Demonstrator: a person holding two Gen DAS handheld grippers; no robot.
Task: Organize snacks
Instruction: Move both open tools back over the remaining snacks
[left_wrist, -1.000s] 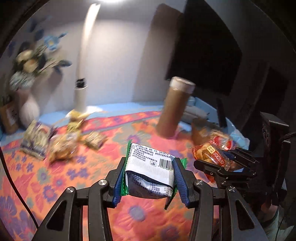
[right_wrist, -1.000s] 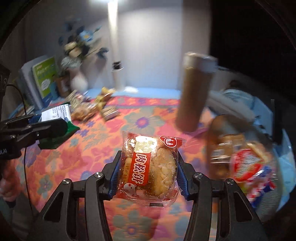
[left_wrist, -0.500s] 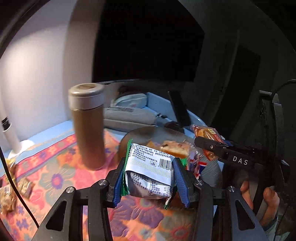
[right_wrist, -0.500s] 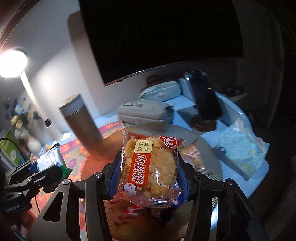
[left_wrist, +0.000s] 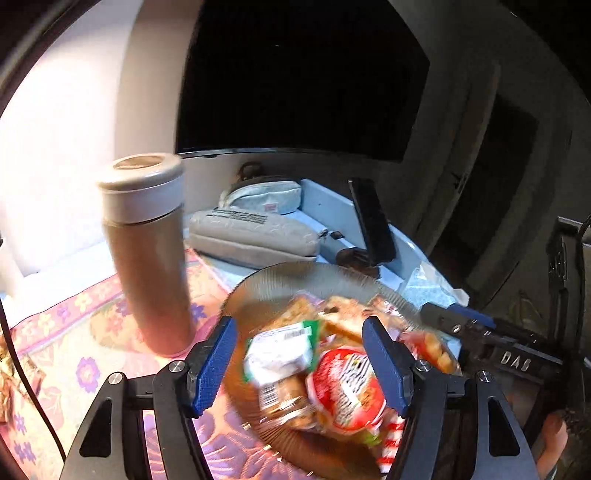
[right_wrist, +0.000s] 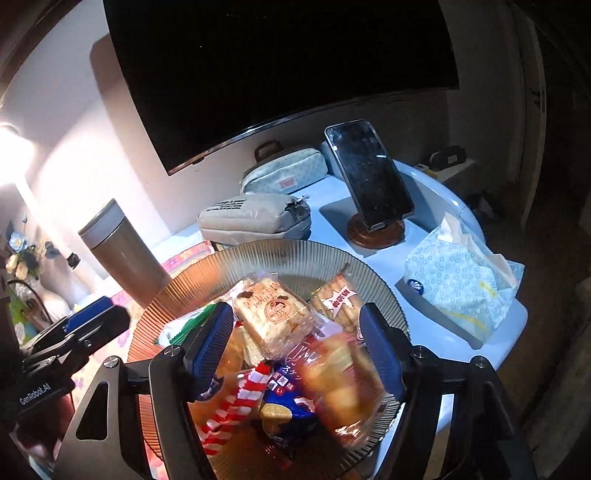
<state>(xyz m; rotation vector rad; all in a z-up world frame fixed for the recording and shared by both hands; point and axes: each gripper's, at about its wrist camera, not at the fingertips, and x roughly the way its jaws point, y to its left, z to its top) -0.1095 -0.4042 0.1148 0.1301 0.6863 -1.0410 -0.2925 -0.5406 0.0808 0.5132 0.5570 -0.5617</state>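
Left gripper (left_wrist: 300, 363) above the ribbed glass plate (right_wrist: 295, 254), jaws opening, pads clear of the blurred green-and-white snack packet (left_wrist: 280, 354) dropping between them onto the pile. Right gripper (right_wrist: 295, 347) just right of it over the same plate, jaws likewise opening, the blurred orange biscuit packet (right_wrist: 340, 380) loose between the pads, not pressed. Ahead and left, a brown flask (left_wrist: 147, 254); beyond the plate, pencil cases (right_wrist: 255, 218) and a phone on a stand (right_wrist: 369, 173).

both wrist views close above plate (left_wrist: 295, 275)
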